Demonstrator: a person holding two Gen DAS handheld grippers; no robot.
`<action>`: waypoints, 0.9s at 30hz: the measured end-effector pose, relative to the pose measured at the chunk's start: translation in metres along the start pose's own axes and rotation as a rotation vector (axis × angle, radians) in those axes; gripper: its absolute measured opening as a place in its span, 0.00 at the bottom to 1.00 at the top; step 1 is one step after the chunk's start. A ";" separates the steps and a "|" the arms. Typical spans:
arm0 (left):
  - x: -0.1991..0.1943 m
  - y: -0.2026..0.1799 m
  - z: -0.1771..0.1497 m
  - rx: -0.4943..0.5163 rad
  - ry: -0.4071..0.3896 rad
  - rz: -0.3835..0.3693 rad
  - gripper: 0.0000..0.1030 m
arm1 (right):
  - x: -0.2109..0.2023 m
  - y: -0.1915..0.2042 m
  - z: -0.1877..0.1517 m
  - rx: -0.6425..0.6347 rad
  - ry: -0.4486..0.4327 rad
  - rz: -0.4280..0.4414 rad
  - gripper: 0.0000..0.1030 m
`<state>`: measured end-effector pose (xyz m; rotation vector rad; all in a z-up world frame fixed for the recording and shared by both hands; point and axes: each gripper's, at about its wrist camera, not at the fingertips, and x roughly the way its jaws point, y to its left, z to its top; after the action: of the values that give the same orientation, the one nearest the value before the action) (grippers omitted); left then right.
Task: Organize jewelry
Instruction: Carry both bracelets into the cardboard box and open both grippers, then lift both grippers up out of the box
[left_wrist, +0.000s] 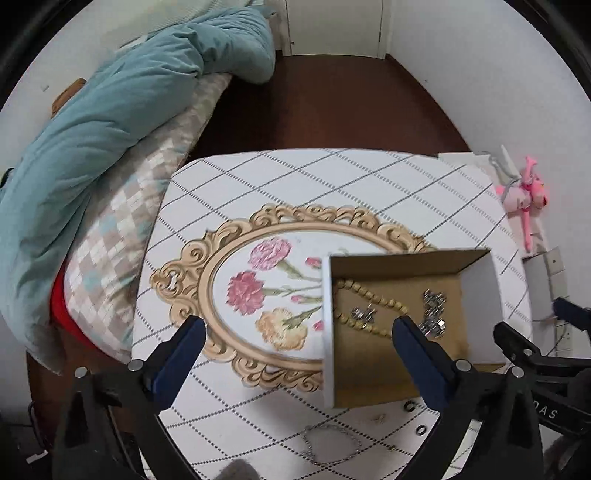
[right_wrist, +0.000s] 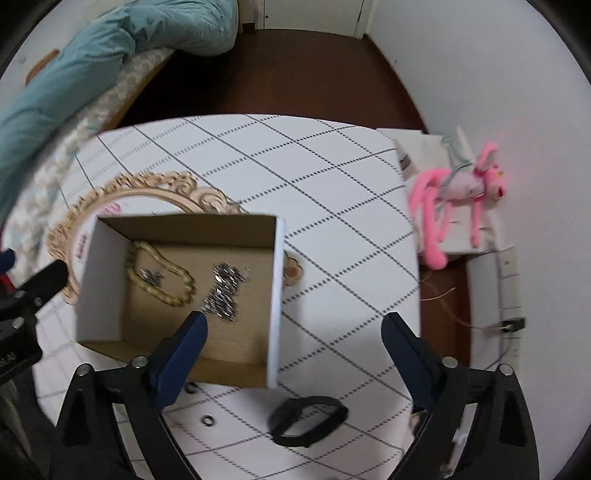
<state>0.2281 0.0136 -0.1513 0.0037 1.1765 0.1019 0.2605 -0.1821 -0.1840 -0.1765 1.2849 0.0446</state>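
Note:
An open cardboard box stands on the table. Inside lie a tan bead necklace, a silver chain pile and a small silver piece. On the table lie a thin silver chain, small rings and a black band. My left gripper is open and empty above the table beside the box. My right gripper is open and empty above the box's right wall and the black band.
The table has a checked cloth with a gold-framed flower print. A bed with a teal quilt is at the left. A pink plush toy hangs at the right wall.

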 end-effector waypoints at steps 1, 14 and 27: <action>0.001 0.000 -0.003 -0.001 0.000 0.005 1.00 | 0.001 0.000 -0.003 -0.002 0.000 -0.006 0.99; -0.020 -0.004 -0.032 -0.025 -0.054 0.009 1.00 | -0.022 -0.002 -0.034 0.029 -0.080 -0.027 0.99; -0.095 0.000 -0.053 -0.052 -0.196 -0.009 1.00 | -0.105 -0.015 -0.065 0.084 -0.254 -0.024 0.99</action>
<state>0.1429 0.0032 -0.0848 -0.0365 0.9776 0.1214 0.1706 -0.2003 -0.0998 -0.1104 1.0292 -0.0078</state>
